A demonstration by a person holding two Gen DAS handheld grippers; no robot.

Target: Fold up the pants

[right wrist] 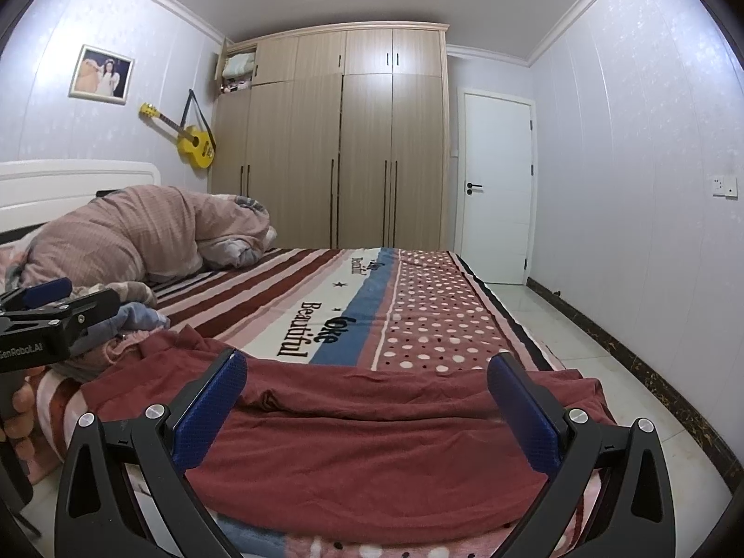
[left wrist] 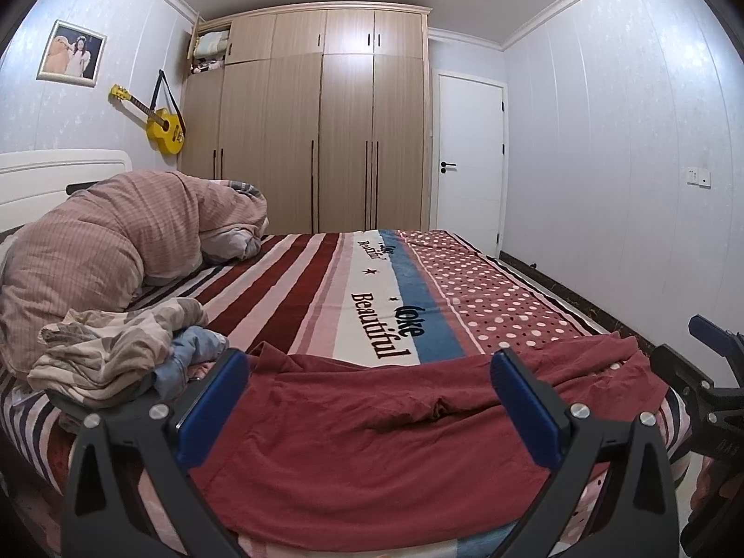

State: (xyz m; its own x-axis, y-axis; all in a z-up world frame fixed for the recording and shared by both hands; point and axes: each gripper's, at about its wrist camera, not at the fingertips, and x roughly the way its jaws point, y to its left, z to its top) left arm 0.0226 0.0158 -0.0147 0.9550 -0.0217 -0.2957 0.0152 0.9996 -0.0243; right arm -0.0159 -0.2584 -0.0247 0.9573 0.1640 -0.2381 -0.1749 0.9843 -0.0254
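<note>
Left gripper: jaws spread wide, holding nothing, hovering over the pants.
Right gripper: also wide open and empty, beside the left one.
Pants: dark red, spread flat across the bed's near edge.
Bed: striped and dotted cover.
Clothes pile: at the near left corner.

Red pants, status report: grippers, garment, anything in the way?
Left gripper open, right gripper open, both empty. Red pants spread rumpled at bed edge, unfolded. Clothes pile left of them.
</note>
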